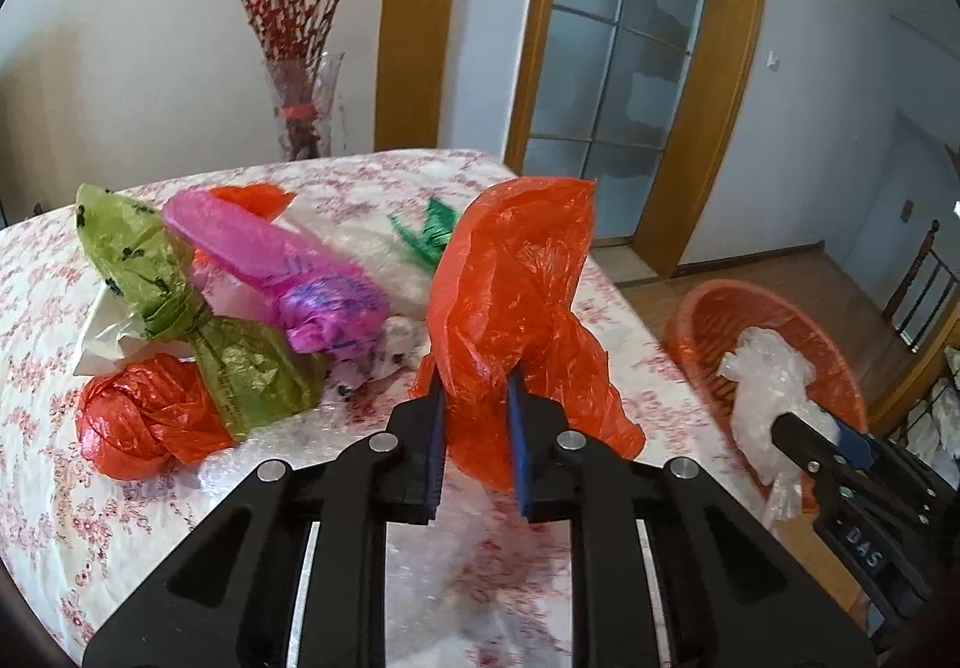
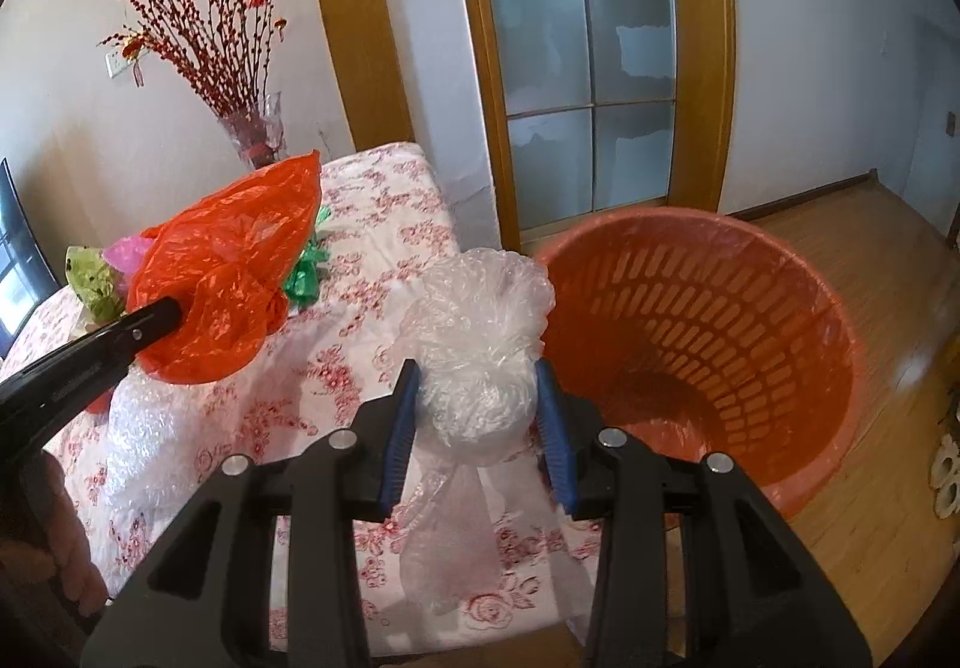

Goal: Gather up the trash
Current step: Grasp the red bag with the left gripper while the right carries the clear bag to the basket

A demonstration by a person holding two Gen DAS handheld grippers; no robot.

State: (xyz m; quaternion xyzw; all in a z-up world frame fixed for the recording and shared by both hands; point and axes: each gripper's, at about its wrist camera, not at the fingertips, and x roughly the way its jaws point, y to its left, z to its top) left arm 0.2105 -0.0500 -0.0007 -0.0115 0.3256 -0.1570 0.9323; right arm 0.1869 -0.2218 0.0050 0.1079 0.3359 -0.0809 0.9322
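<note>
My left gripper is shut on a loose orange plastic bag and holds it above the floral table; the bag also shows in the right wrist view. My right gripper is shut on a clear plastic bag ball, held at the table's right edge beside the orange slatted basket. In the left wrist view the clear bag hangs in front of the basket. On the table lie a green knotted bag, a pink bag and an orange bag ball.
A glass vase of red branches stands at the table's far edge. A green scrap and a white bag lie behind the pile. A glass door and wood floor lie beyond the basket.
</note>
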